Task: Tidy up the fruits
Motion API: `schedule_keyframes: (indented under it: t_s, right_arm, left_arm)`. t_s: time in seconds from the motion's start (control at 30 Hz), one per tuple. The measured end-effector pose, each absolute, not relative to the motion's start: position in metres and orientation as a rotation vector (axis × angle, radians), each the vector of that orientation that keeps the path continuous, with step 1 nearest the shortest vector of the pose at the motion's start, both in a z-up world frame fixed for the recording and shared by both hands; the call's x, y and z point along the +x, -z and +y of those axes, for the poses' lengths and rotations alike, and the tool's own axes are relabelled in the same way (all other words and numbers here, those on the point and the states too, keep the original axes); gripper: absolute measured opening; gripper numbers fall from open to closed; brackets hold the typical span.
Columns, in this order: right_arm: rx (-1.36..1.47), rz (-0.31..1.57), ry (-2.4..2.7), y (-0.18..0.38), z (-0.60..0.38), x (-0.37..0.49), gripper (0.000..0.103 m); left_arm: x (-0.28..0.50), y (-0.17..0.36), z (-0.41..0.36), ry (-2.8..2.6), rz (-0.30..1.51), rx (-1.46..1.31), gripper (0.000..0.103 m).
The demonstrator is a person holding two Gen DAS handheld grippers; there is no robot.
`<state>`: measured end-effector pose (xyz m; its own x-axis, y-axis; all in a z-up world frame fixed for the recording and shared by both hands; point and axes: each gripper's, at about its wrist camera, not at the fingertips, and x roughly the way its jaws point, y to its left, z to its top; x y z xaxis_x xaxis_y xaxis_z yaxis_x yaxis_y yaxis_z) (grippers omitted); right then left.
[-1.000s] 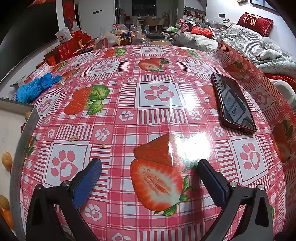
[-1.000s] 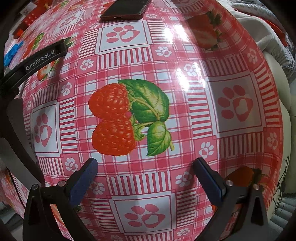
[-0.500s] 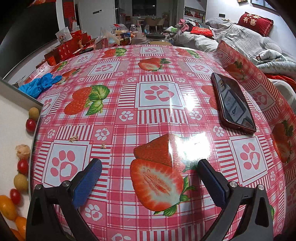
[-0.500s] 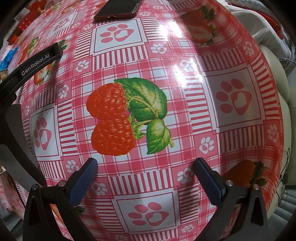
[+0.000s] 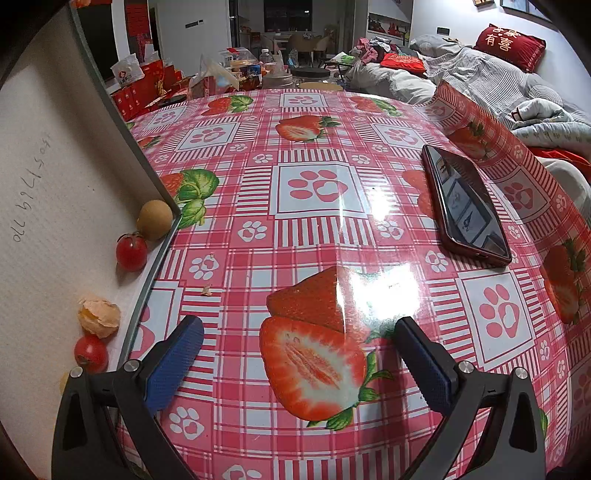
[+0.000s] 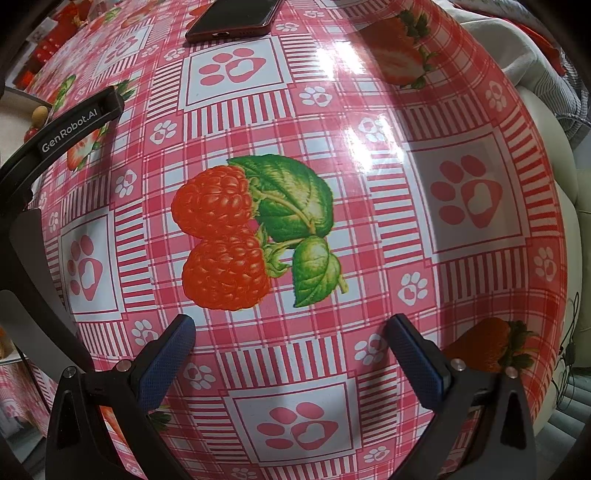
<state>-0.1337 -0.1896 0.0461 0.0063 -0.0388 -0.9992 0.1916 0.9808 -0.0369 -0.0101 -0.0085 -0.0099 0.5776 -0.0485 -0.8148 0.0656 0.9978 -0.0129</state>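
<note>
A white tray with a grey rim is tilted up steeply at the left of the left wrist view. Along its lower edge lie a tan round fruit, a cherry tomato, a piece of orange peel and a second cherry tomato. My left gripper stands open over the strawberry-print tablecloth, to the right of the tray, holding nothing. My right gripper is open too, above a printed raspberry. The left gripper's black body shows at the left of the right wrist view, with the tan fruit behind it.
A dark phone lies screen up on the right of the table; its end also shows as the phone at the top of the right wrist view. Red boxes and bags crowd the far edge. A bed with bedding lies beyond on the right.
The tray at the left has swung up and in, from nearly flat to steeply tilted, and the fruits have gathered along its lower edge. Both grippers have barely moved.
</note>
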Motion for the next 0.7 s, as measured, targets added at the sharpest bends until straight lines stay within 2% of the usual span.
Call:
schedule_keyframes:
  t_s: [0.7]
  right_arm:
    - [0.129,1.55,0.189,-0.0466,-0.1903,-0.1363,0.103]
  left_arm:
    - [-0.0101,0.0099,-0.0083,0.067,0.952,0.019,0.103]
